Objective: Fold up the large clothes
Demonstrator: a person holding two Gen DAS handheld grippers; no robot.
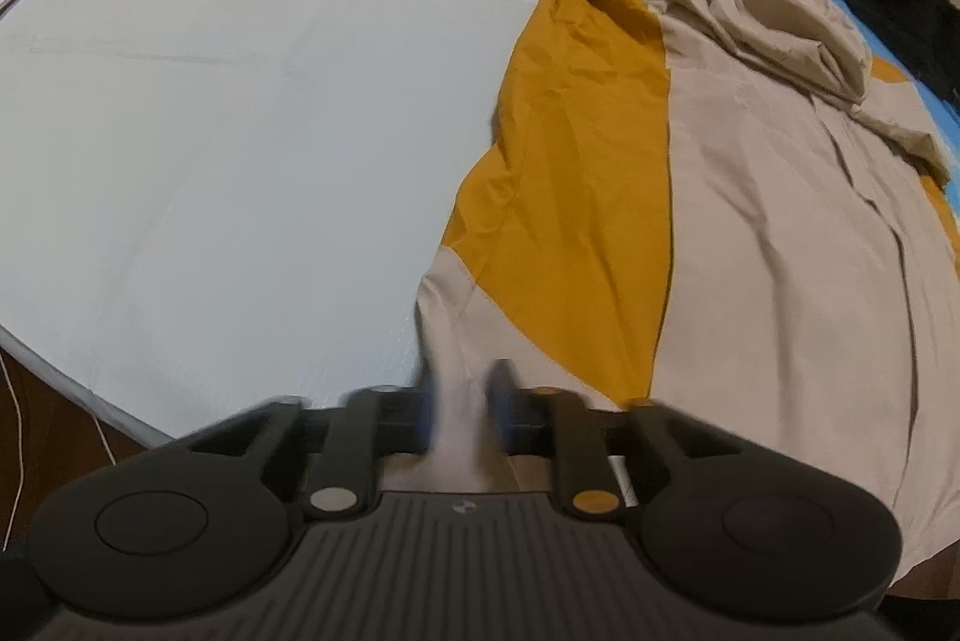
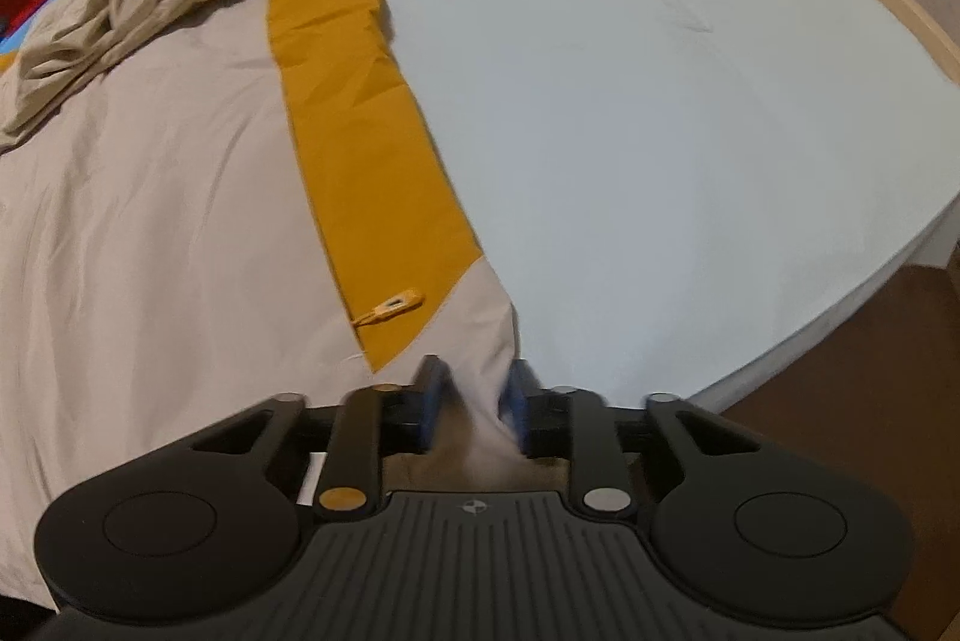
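Left wrist: left gripper point(image 1: 462, 401) pinched the jacket point(image 1: 750, 233) hem corner; right gripper point(image 2: 474, 401) clamped the other. Best to lift both evenly (keep hem taut) on the bed point(image 1: 210, 131).

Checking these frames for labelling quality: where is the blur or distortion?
Left wrist view: fingers and pinched beige hem smeared; jacket farther off fairly sharp; bed edge bowed by fisheye. Right wrist view: fingers blurred likewise; zipper pull soft.

Beige-and-mustard jacket point(image 1: 750, 233) on pale blue, seemingly shell-patterned sheet point(image 1: 240, 131).
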